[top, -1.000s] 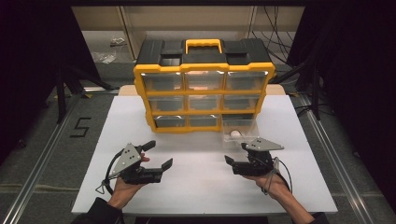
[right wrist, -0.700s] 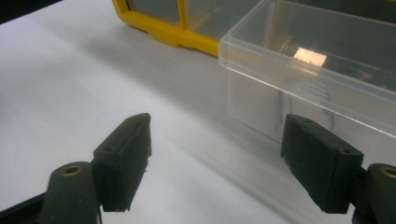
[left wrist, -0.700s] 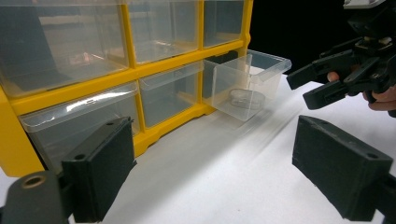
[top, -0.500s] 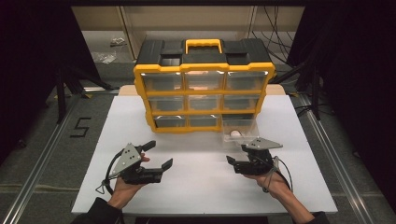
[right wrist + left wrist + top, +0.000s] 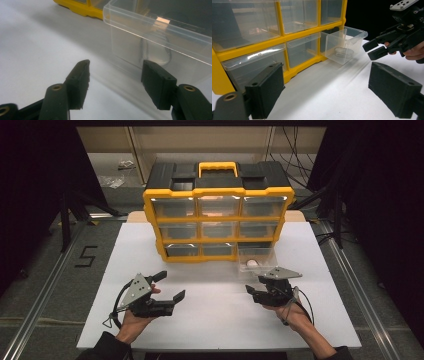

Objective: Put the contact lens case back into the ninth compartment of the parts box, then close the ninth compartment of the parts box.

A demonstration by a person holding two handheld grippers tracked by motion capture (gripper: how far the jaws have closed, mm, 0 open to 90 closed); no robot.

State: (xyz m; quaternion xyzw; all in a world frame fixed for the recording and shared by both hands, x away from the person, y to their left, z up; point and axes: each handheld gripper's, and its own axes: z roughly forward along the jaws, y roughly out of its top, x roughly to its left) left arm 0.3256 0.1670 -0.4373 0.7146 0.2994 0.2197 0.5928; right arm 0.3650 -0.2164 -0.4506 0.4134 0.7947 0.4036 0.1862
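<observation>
A yellow and black organizer (image 5: 218, 215) with clear drawers stands at the back middle of the white table (image 5: 215, 320). Its bottom right drawer (image 5: 256, 256) is pulled out, and a small white object (image 5: 252, 263) lies inside. My right gripper (image 5: 255, 285) is open just in front of that drawer, nothing between its jaws. In the right gripper view the right gripper (image 5: 116, 77) faces the drawer's clear wall (image 5: 160, 32), with the object (image 5: 156, 53) blurred behind it. My left gripper (image 5: 171, 285) is open and empty at front left. Its own view shows the left gripper (image 5: 329, 95), the drawer (image 5: 342, 45) and the right gripper (image 5: 374, 48).
The organizer's other drawers (image 5: 302, 50) are closed and look empty. Grey floor with metal rails (image 5: 45, 285) runs along both sides of the table, and a floor mark "5" (image 5: 86, 256) lies to the left. Cables (image 5: 300, 175) hang behind the table.
</observation>
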